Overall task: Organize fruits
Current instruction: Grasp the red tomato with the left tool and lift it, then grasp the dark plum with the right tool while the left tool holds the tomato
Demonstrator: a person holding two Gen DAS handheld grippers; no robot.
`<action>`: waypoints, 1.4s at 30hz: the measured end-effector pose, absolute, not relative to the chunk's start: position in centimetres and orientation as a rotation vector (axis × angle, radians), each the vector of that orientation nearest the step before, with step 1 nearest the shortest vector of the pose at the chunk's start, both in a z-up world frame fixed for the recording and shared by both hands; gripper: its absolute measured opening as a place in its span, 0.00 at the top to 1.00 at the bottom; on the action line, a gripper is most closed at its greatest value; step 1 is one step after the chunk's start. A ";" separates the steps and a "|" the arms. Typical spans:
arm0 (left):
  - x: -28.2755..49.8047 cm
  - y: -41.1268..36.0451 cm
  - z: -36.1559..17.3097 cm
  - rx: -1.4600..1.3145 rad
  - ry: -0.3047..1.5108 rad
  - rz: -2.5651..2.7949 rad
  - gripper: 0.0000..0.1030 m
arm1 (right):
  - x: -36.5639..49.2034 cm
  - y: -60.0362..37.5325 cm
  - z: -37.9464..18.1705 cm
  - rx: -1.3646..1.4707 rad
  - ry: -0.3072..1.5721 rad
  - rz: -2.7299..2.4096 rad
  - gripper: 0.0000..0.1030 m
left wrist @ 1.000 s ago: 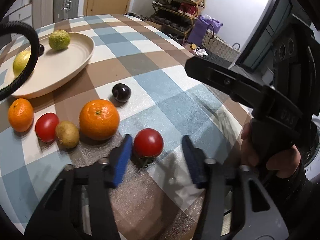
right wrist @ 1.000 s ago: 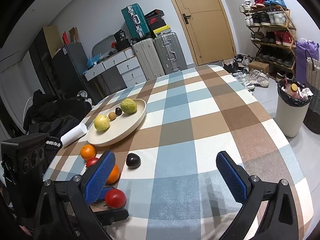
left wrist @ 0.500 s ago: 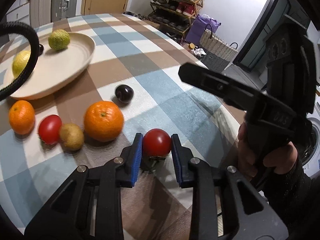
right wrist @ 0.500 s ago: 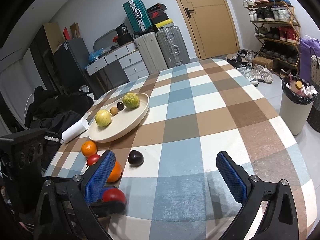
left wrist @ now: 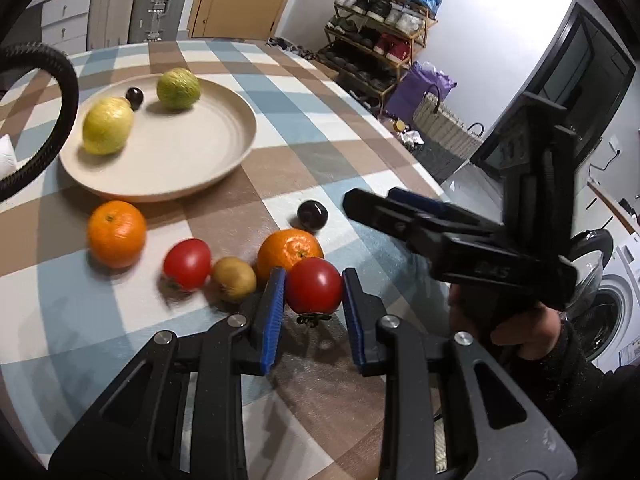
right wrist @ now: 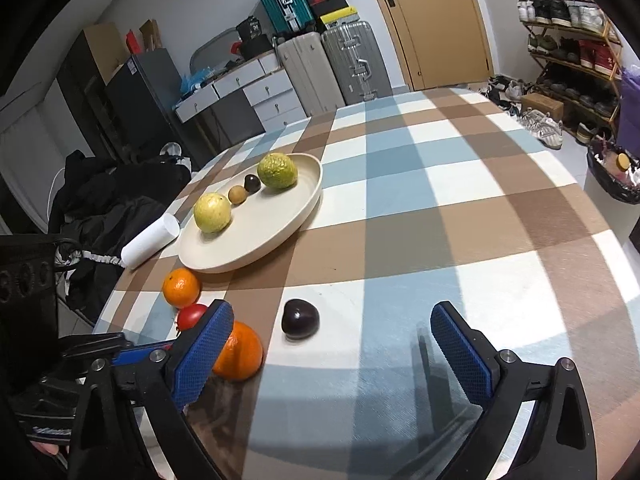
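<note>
— Checked cloth covers the table (right wrist: 460,184), with one cream plate (right wrist: 280,232)?
— Yes. It holds a green citrus (right wrist: 277,170), a yellow one (right wrist: 212,213), a brown fruit (right wrist: 237,194) and a dark plum (right wrist: 252,183).
— Off the plate?
— Two oranges (left wrist: 116,233) (left wrist: 289,249), one kiwi (left wrist: 233,279), another plum (left wrist: 312,215), two tomatoes.
— The tongs?
— Left gripper (left wrist: 313,306) clamps one tomato (left wrist: 314,290) above the cloth, beside the nearer orange; the other tomato (left wrist: 187,263) lies loose. Right gripper (right wrist: 332,352) gapes wide, empty.
</note>
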State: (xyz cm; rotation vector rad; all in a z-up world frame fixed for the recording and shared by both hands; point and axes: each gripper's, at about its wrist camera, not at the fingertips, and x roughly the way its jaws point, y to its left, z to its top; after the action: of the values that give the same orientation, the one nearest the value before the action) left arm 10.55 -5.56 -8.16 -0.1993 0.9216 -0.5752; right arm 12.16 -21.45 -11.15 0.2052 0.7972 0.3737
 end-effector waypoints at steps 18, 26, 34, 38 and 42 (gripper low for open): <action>10.7 0.2 -6.8 -0.273 0.876 -0.490 0.75 | 13.3 -18.5 -12.4 0.177 0.890 0.370 0.61; 10.9 1.9 -6.1 -0.297 0.844 -0.450 0.75 | 13.1 -18.1 -12.3 0.171 0.878 0.362 0.77; 12.3 3.2 -5.1 -0.299 0.806 -0.406 0.75 | 13.6 -18.8 -10.7 0.179 0.824 0.366 0.77; 13.8 4.3 -4.5 -0.306 0.785 -0.380 0.75 | 14.5 -18.5 -9.3 0.177 0.792 0.390 0.77; 15.2 5.7 -3.6 -0.321 0.756 -0.345 0.75 | 15.9 -17.9 -7.9 0.179 0.764 0.431 0.77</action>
State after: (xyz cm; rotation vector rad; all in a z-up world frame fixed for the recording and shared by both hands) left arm 15.24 5.67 -3.57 -0.3206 0.7558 -0.3447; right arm 15.94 -17.87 -7.86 0.1791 0.7645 0.4307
